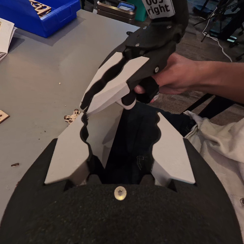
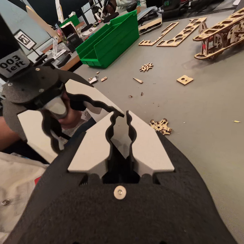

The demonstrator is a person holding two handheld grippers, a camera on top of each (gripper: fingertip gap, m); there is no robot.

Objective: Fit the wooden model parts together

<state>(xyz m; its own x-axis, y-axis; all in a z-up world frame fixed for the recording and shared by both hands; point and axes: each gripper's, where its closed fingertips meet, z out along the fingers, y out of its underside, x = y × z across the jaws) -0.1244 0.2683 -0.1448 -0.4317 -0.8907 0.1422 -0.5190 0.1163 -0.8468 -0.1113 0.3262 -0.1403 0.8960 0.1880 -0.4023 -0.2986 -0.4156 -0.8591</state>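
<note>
Left wrist view: your left gripper [image 1: 121, 116] is wide open and holds nothing, its left fingertip [image 1: 84, 116] almost touching the tips of the right gripper [image 1: 84, 105], which looks nearly closed here with nothing visible in it. Both hang over the near table [image 1: 39, 74] edge, so my read is you're between grabs, not mid-fit. The engine part [image 1: 72, 116] lies on the table just beyond the left fingertip, likely the next pick. Far left, a blue bin [image 1: 52, 19] holds a wooden sheet [image 1: 40, 8]; a booklet [image 1: 5, 39] lies at the left edge. Right wrist view: your right gripper [image 2: 120, 113] shows a narrow gap, empty; the left gripper [image 2: 84, 132] crosses in from the left, one tip overlapping that gap. The engine part [image 2: 160, 127] sits just right of your right finger. The plane model [image 2: 217, 38] stands far right, with frame sheets [image 2: 171, 34] flat to its left, well apart from both grippers. The green bin [image 2: 109, 43] looks empty.
</note>
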